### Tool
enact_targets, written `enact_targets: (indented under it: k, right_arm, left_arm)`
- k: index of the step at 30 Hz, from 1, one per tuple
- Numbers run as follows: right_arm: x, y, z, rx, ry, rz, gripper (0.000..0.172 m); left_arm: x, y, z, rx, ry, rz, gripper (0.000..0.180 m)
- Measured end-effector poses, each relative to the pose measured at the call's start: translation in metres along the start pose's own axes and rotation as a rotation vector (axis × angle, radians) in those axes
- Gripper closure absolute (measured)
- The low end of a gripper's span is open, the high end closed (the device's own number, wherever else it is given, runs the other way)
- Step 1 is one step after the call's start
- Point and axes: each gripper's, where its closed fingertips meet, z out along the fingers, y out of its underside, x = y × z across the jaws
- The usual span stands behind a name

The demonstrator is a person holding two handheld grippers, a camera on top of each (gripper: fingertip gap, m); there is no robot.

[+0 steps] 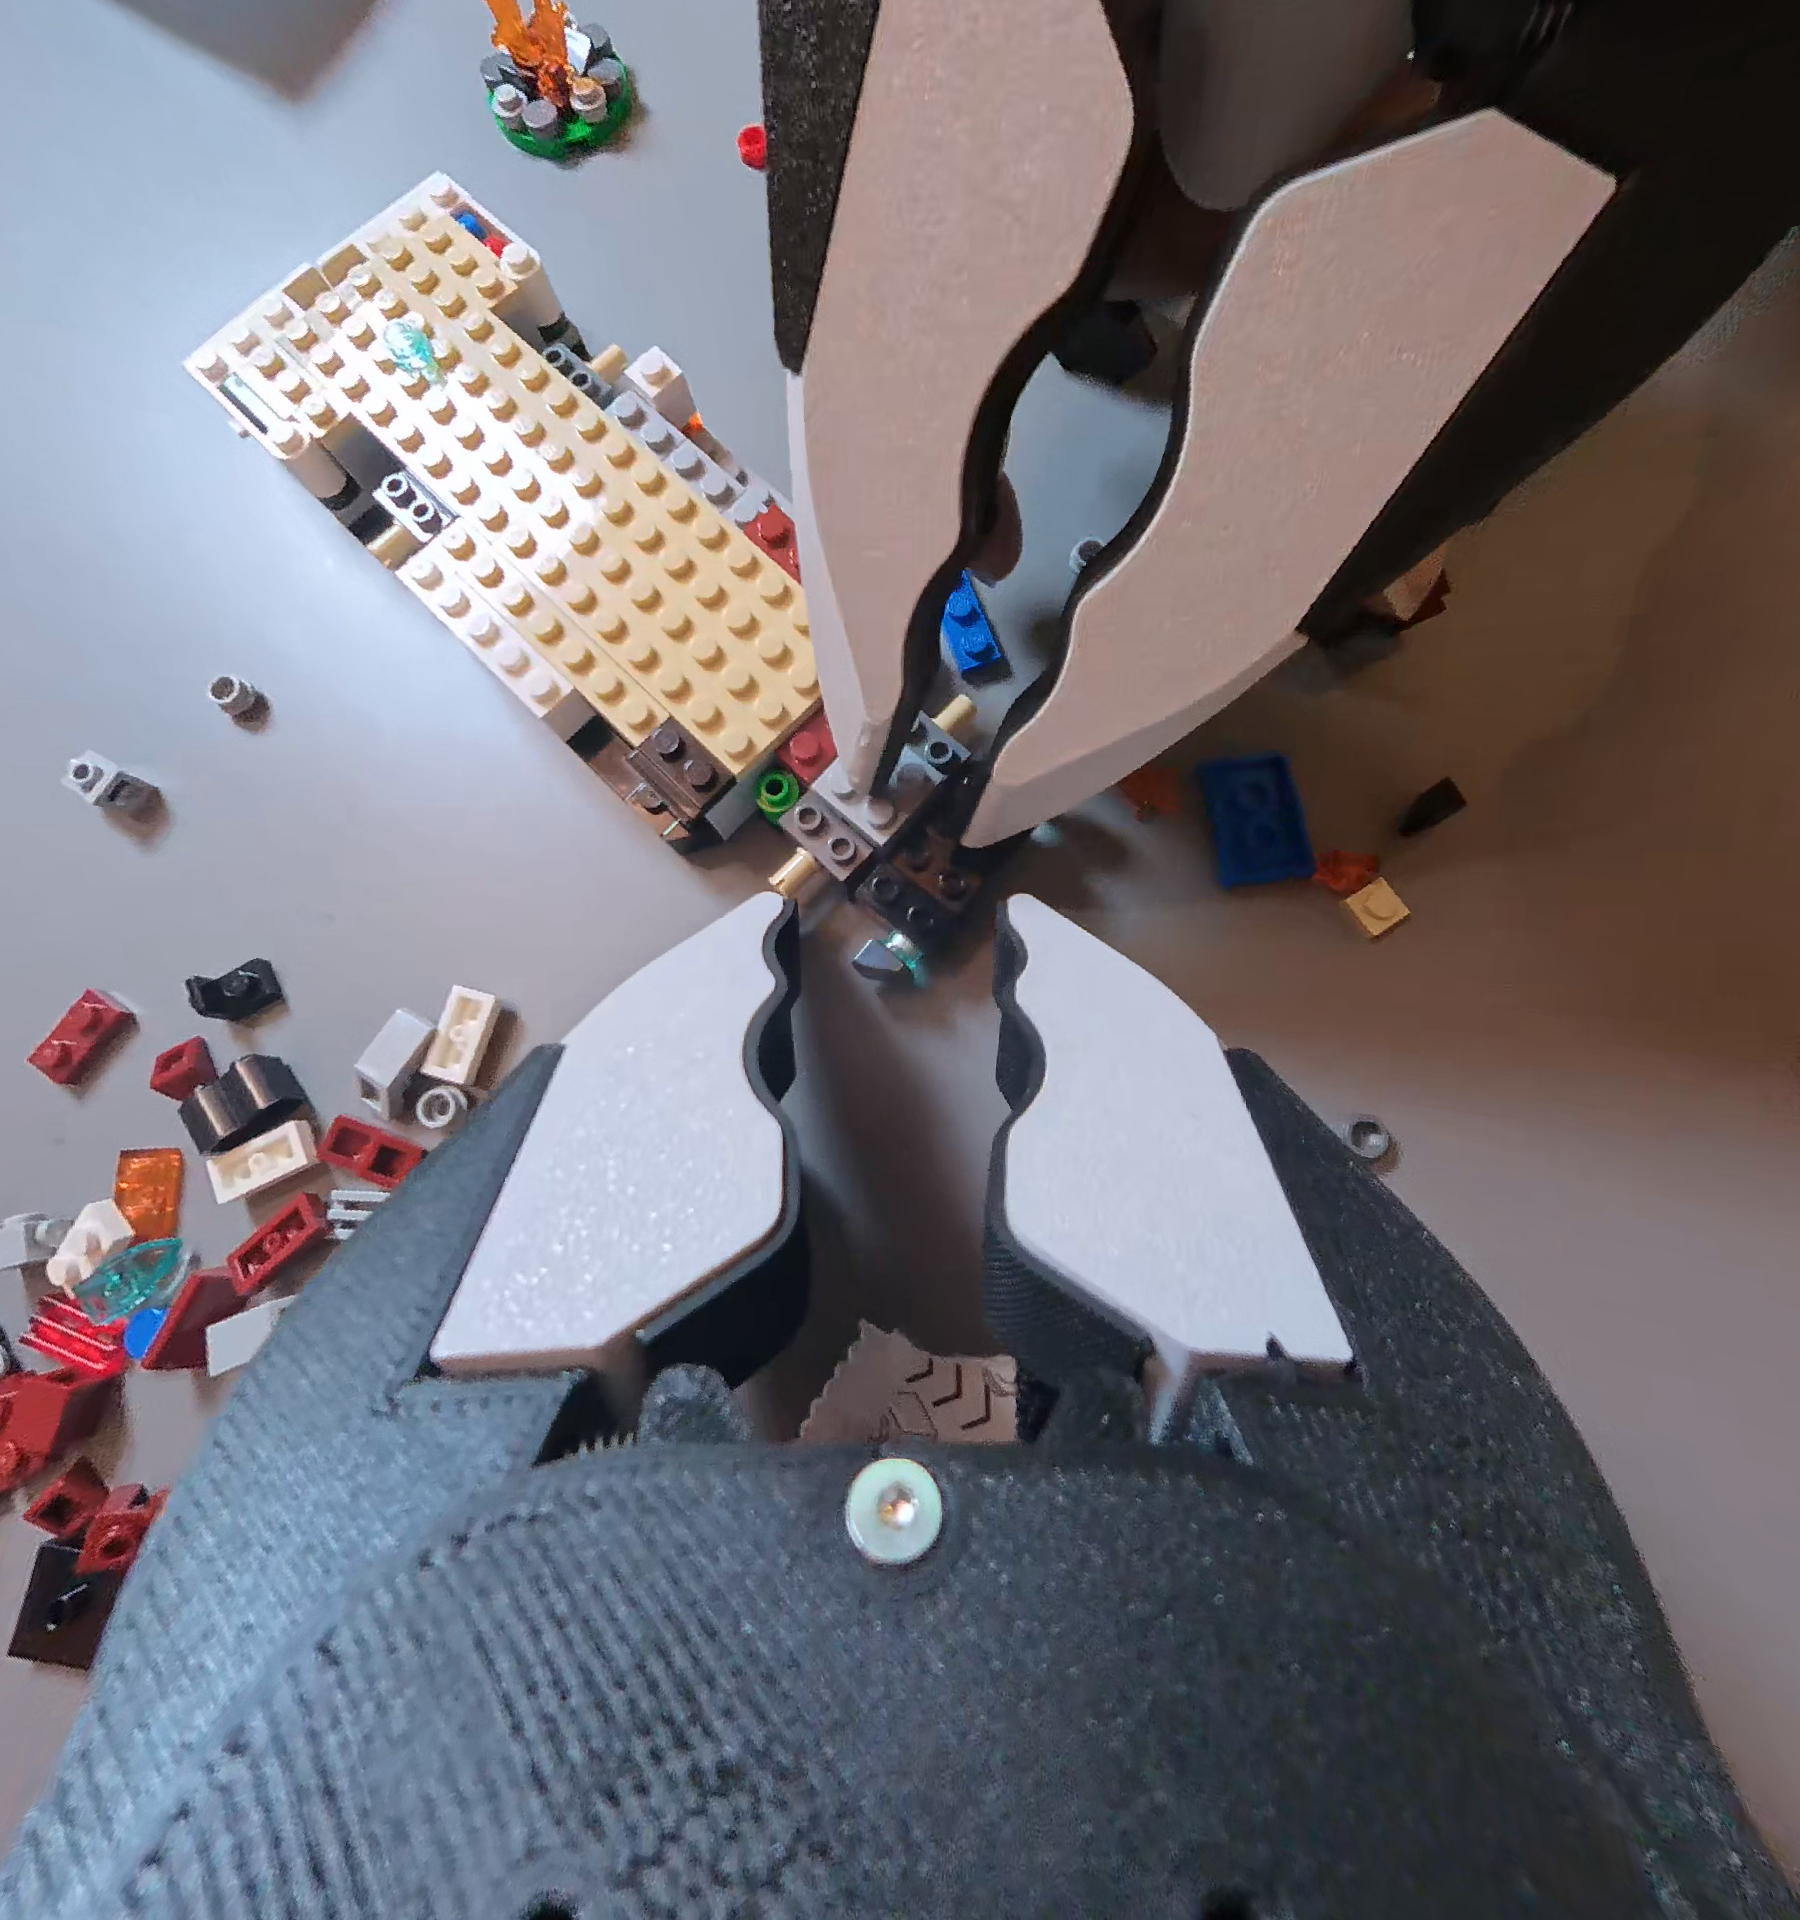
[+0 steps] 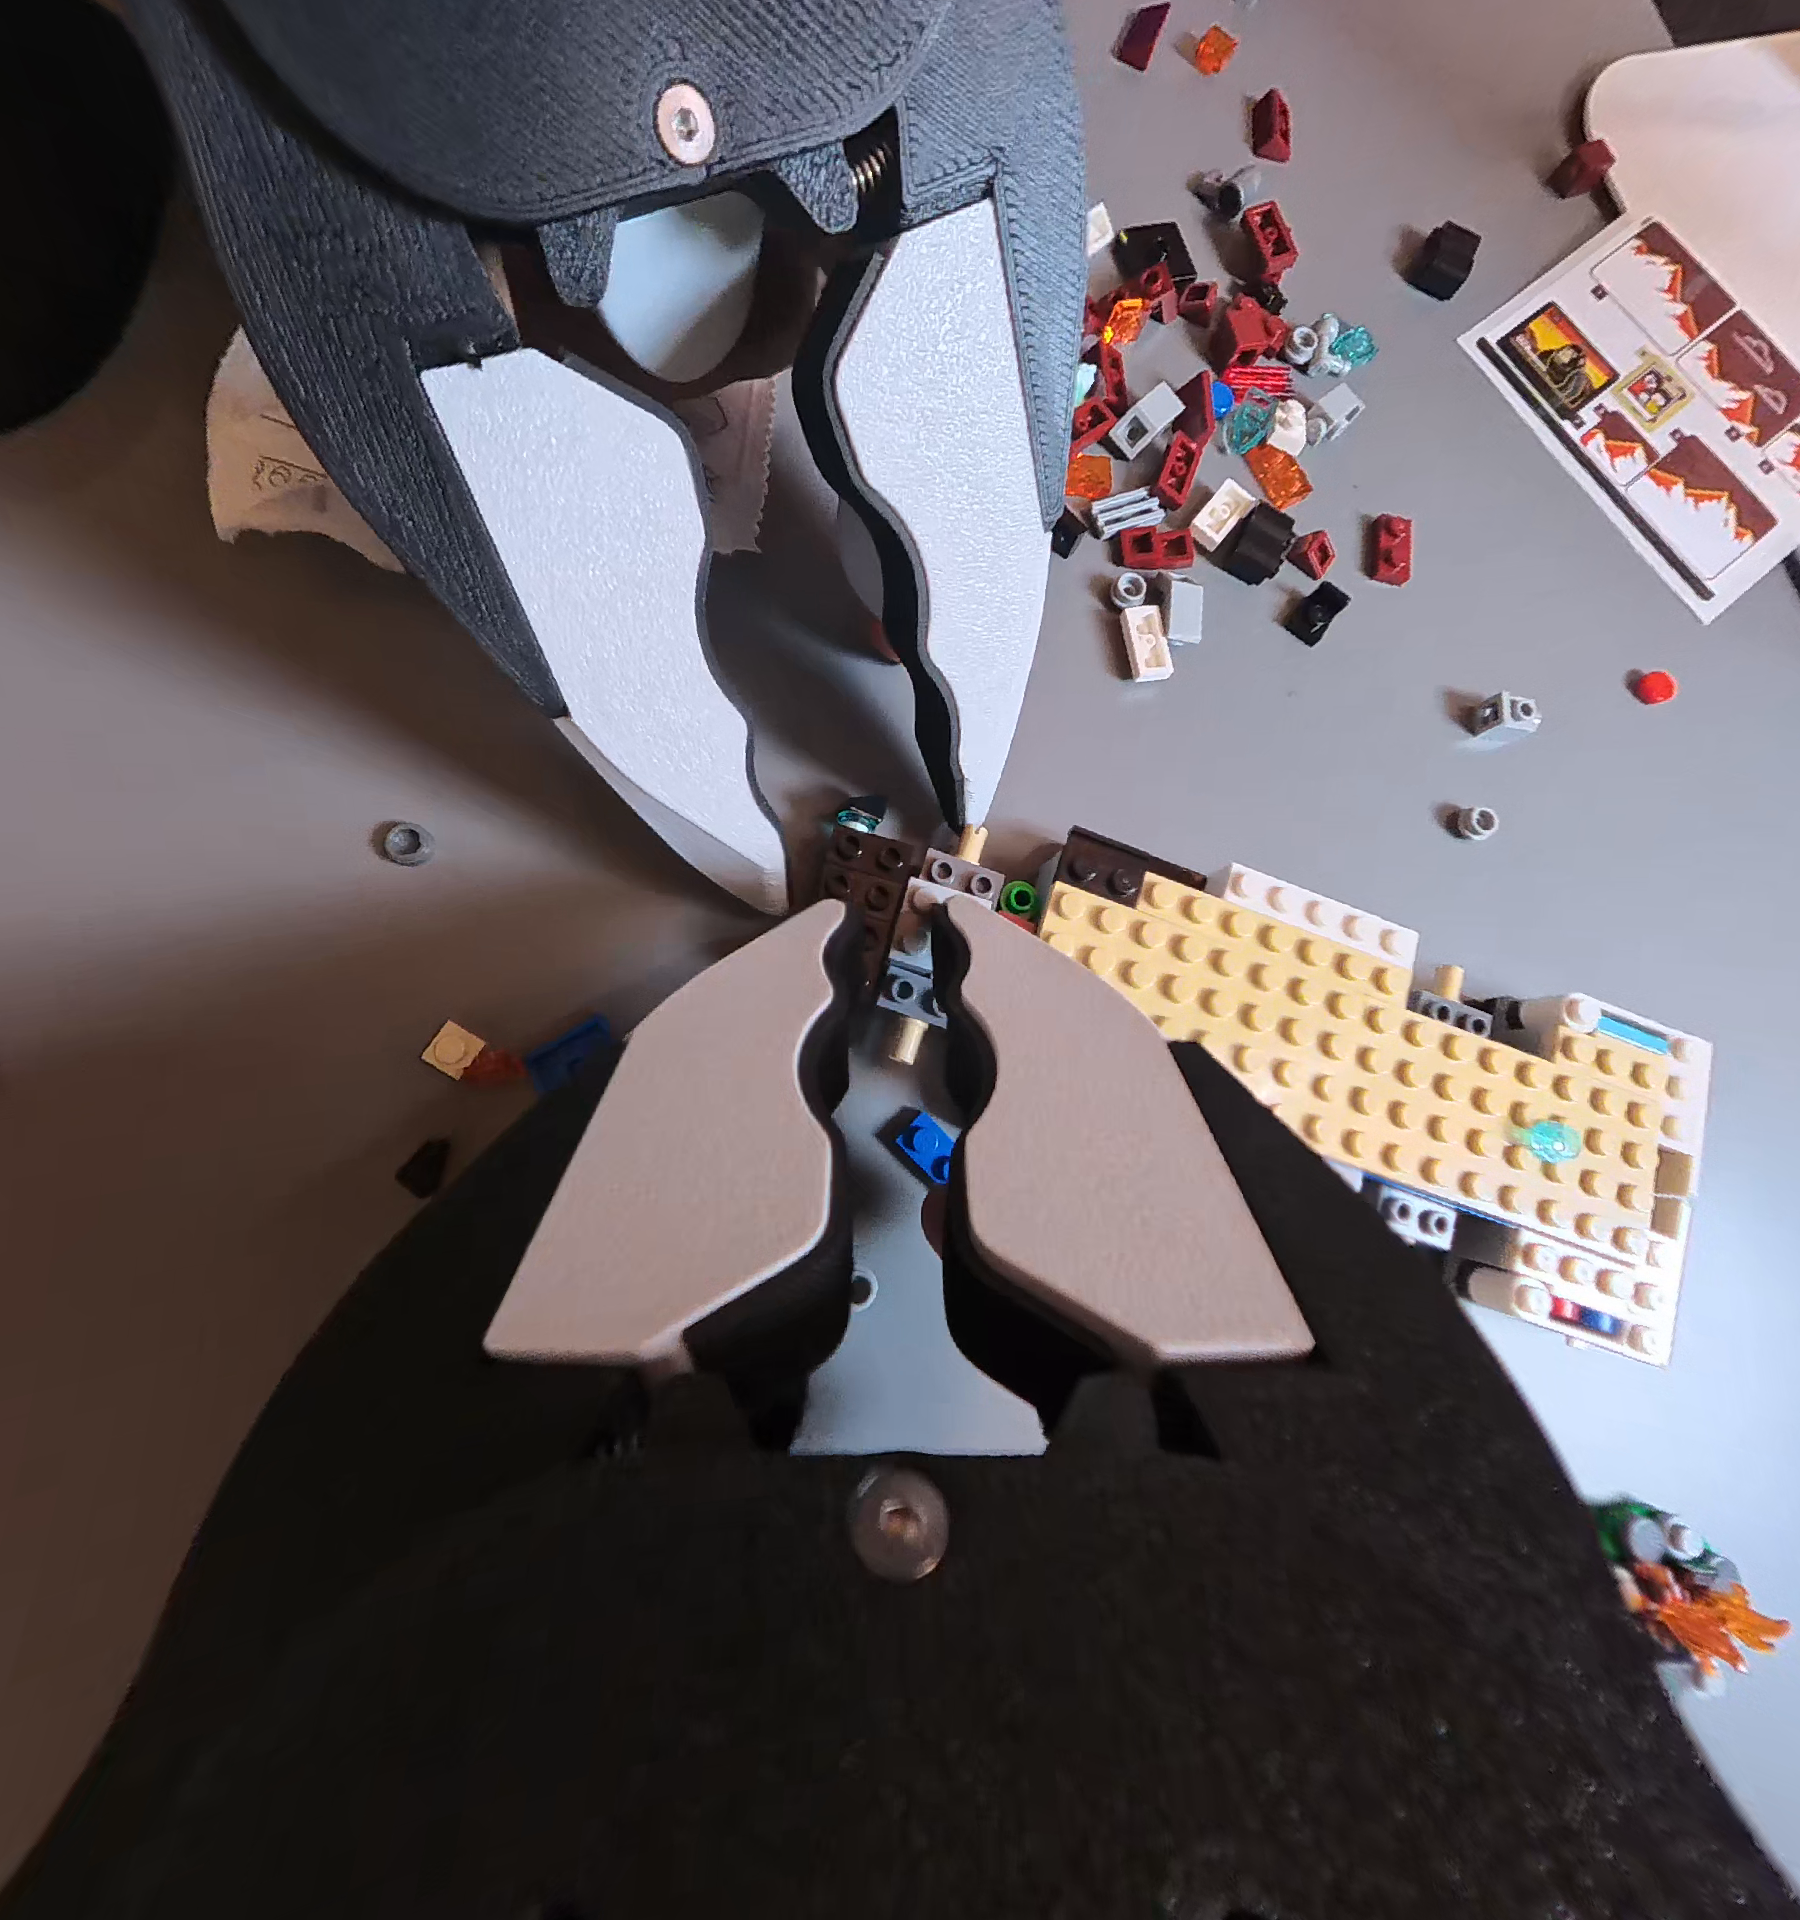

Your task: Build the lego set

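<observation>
— Left gripper (image 1: 896,914) is hanging with its jaws spread and nothing between the pads; a small dark slope piece with a teal stud (image 1: 891,956) is lying on the grey table (image 1: 252,520) just ahead of the tips.

— And the right gripper (image 2: 901,920)?

— Coming in from the opposite side, its fingertips (image 2: 963,925) are closing around a light grey brick (image 1: 860,805) at the end of the brick model (image 1: 605,540). Whether the pads are actually pressing on it is hard to tell; the fingers are covering the sides.

— What is sitting around that spot?

— Black studded plates (image 1: 922,878) are touching the grey brick, with a green round stud (image 1: 774,795) and tan pins (image 1: 797,871) beside it. A blue plate (image 1: 974,623) is showing through the right gripper's fingers.

— Farther out?

— Loose dark red, white and black pieces (image 1: 200,1164) are lying scattered to one side, partly cut off by the frame edge, and a sticker sheet (image 2: 1665,416) is resting beyond them.
</observation>
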Motion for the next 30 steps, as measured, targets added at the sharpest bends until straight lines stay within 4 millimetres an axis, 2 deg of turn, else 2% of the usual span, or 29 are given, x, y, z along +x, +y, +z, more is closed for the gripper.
enact_targets:
  k: [4,7,9,18,23,30]
  right_arm:
    - [0.001,0.001,-0.001,-0.009,-0.025,0.027,0.158]
    - [-0.002,0.001,-0.002,-0.032,-0.058,0.032,0.148]
    - [-0.001,0.001,-0.003,-0.038,-0.053,0.027,0.148]
    - [0.013,0.006,-0.003,-0.083,-0.011,0.044,0.163]
    - [0.015,0.006,-0.003,-0.118,-0.061,0.111,0.164]
    - [0.016,0.007,-0.001,-0.213,-0.114,0.090,0.168]
  left_arm:
    - [-0.004,-0.001,0.001,0.010,-0.010,0.017,0.151]
    - [-0.007,-0.002,0.002,0.012,-0.007,0.023,0.153]
    - [-0.007,-0.003,0.002,0.016,-0.005,0.023,0.154]
    - [-0.009,-0.005,0.004,0.015,-0.007,0.013,0.156]
    - [-0.010,-0.006,0.005,0.013,-0.007,0.006,0.157]
    - [-0.010,-0.007,0.007,0.006,0.000,0.008,0.159]
